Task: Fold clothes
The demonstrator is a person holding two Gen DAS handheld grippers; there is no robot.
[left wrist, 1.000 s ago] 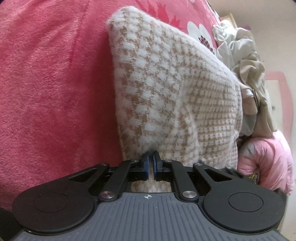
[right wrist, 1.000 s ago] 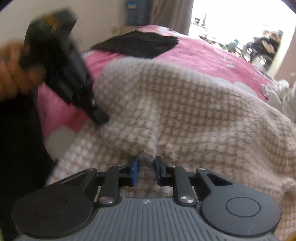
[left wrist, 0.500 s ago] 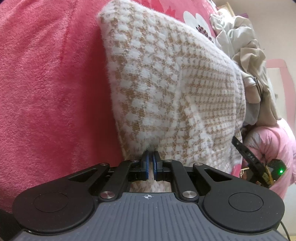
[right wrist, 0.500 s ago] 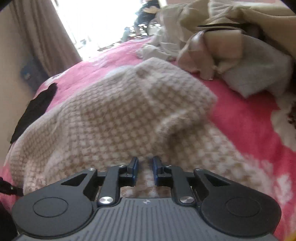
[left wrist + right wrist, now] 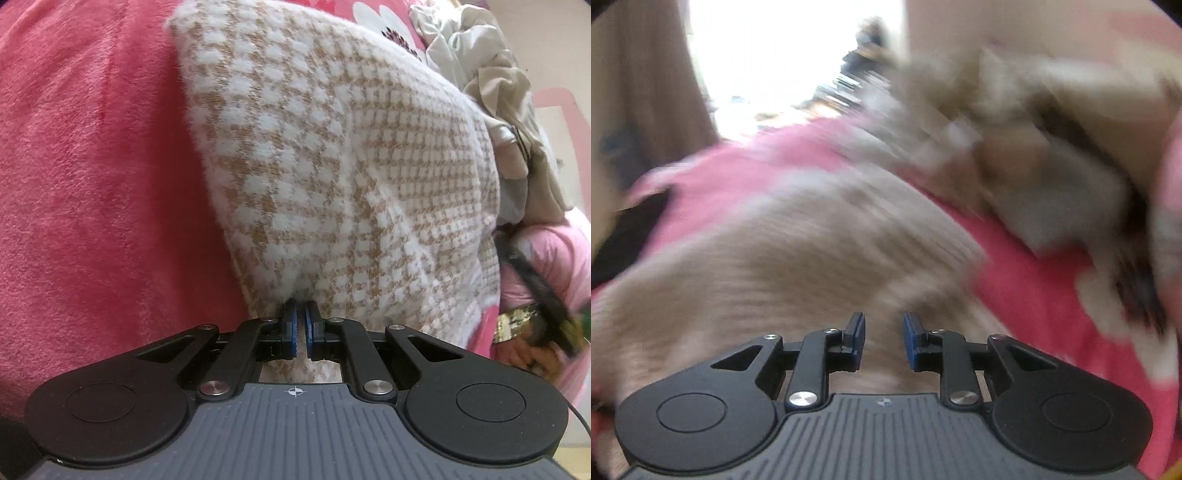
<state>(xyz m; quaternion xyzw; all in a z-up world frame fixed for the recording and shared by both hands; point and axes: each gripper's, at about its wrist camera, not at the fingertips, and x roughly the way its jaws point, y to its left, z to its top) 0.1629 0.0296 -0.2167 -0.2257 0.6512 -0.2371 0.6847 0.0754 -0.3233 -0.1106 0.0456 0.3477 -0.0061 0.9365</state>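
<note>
A fluffy beige-and-white houndstooth sweater (image 5: 332, 166) lies folded on a pink blanket (image 5: 92, 184). My left gripper (image 5: 300, 314) is shut on the sweater's near edge, with fabric pinched between the blue pads. The right wrist view is motion-blurred. There the sweater (image 5: 798, 258) spreads under my right gripper (image 5: 884, 328), whose jaws are opening; a clear gap shows between the pads and no fabric is pinched. In the left wrist view a hand (image 5: 524, 354) holds the blurred right gripper at the right edge.
A heap of beige and grey clothes (image 5: 509, 110) lies beyond the sweater, also blurred in the right wrist view (image 5: 1052, 147). A pink padded garment (image 5: 554, 251) sits at the right. A black garment (image 5: 628, 236) lies at the left on the blanket (image 5: 1027, 280).
My right gripper's jaws have widened off the sweater's fabric, and its view has swung and rolled across the bed. The left gripper stays clamped on the sweater's edge, rolled slightly.
</note>
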